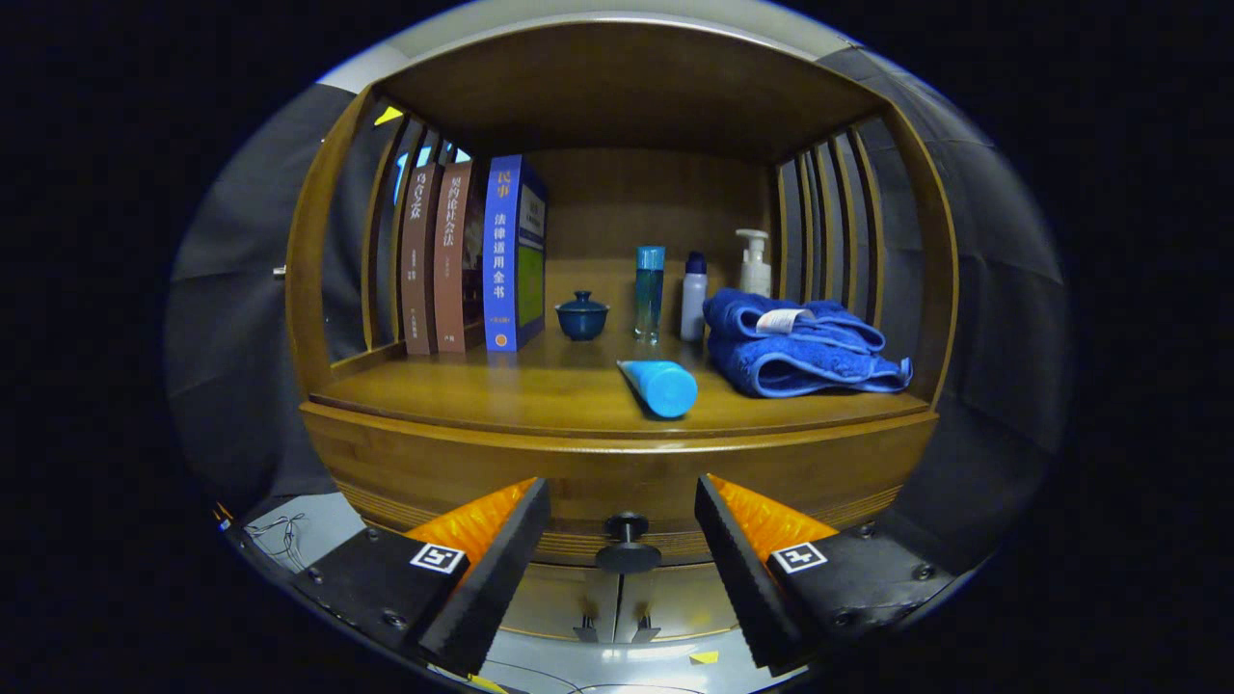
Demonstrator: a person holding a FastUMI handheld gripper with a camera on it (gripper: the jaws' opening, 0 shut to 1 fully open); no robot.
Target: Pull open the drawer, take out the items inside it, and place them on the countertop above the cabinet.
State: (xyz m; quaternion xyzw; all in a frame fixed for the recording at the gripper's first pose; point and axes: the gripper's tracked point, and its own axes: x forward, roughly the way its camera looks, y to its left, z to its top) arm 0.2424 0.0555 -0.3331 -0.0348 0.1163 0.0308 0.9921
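Fingers spread wide, gripping nothing; gripper [623,525] sits bottom centre of frame. Drawer knob [627,542] lies in the gap between them, touching neither. Drawer front [617,472] looks flush, contents hidden.

Risks as I judge them: knob is small and round, so an off-centre close could slip off the cap; an angled pull could bind the drawer.

Mid frame, on the countertop [540,390]: blue tube [660,384] lying near the front edge, folded blue towel [795,347] to its right.
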